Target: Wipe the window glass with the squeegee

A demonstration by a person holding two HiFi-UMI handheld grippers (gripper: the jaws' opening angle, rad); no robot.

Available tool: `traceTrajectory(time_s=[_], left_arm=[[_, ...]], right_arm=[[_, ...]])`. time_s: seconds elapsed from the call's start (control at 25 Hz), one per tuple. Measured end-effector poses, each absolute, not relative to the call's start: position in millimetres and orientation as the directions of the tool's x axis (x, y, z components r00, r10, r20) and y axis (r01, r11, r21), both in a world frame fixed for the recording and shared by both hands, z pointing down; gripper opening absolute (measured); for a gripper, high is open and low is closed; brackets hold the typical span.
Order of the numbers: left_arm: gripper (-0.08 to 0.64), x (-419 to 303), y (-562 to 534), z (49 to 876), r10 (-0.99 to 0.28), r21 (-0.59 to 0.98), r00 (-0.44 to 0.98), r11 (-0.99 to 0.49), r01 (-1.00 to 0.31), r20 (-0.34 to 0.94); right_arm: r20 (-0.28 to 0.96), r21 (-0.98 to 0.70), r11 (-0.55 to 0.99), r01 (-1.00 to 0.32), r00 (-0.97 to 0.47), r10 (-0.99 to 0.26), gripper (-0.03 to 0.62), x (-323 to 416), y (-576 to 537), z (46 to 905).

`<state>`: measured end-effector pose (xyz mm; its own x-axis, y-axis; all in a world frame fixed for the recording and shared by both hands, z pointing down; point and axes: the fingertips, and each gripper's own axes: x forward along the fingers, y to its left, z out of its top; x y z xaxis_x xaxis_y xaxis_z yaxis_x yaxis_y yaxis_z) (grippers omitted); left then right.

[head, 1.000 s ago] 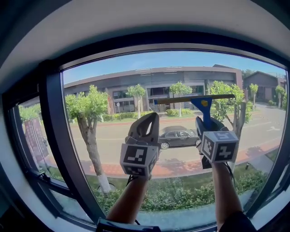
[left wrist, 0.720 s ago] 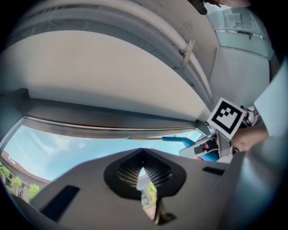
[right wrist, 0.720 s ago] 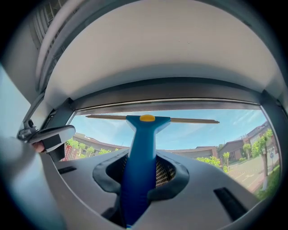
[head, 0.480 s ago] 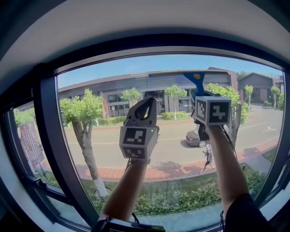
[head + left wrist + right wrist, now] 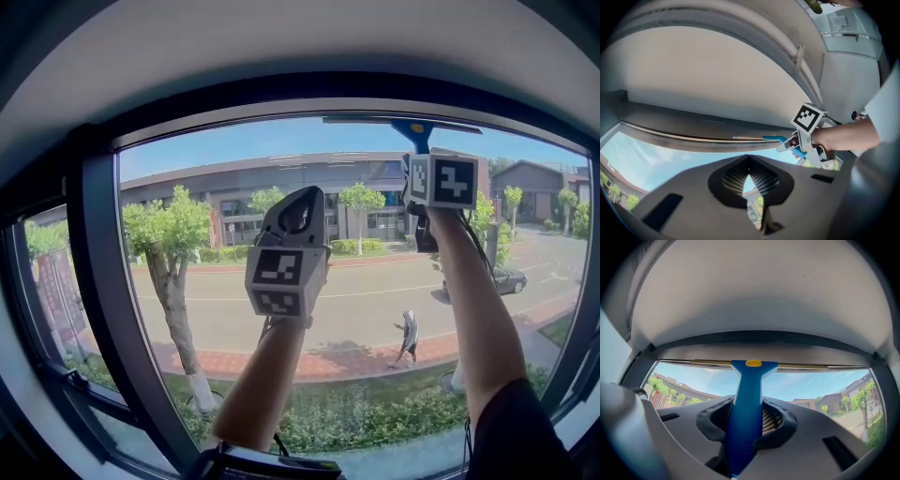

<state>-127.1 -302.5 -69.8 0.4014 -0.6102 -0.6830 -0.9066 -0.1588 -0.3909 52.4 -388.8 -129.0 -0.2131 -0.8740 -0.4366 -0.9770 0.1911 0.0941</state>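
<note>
The squeegee [image 5: 415, 131] is at the top edge of the window glass [image 5: 234, 281], its blade running level just beneath the upper window frame [image 5: 281, 89]. We cannot confirm from any view whether the blade edge actually touches the glass. The right gripper [image 5: 419, 187] pinches the blue handle [image 5: 746, 404] between its two fingers and points upward. In the head view, the marker cube [image 5: 442, 180] covers the jaws and the lower part of the handle. In the right gripper view, the bottom edge cuts off the end of the handle.

The left gripper [image 5: 300, 211] hovers near the middle of the pane, well apart from the squeegee. Its fingers [image 5: 740, 168] are pressed together and hold nothing.

Through the glass we see a tree [image 5: 169, 234], a dark car [image 5: 506, 278] and a pedestrian [image 5: 407, 336].

Compared with one second ago, the squeegee has risen from mid-pane to the top edge, carried by the right gripper. The left gripper has stayed almost in place. The car has moved to the right, and the pedestrian has come into view.
</note>
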Motion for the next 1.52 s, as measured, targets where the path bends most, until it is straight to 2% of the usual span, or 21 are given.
traceTrajectory(time_s=[0.32,0.8,1.52], left_arm=[[0.002,-123,-313,-73,-0.586,-0.420,0.427,-0.158,-0.894,-0.689],[0.002,-124,-321,-61,-0.614,-0.395,0.418,-0.182,-0.901,-0.669],[0.002,-120,-324,-33,-0.643,-0.382,0.424,-0.214,-0.899,-0.638]], right_arm=[[-0.409,0.071,0.174,-0.982,-0.188,-0.893,0.109,54,-410,-141],[-0.439,0.099,0.183,-0.978,-0.208,-0.874,0.109,50,-415,-147],[-0.407,0.106,0.175,-0.979,-0.203,-0.891,0.109,55,-416,-104]])
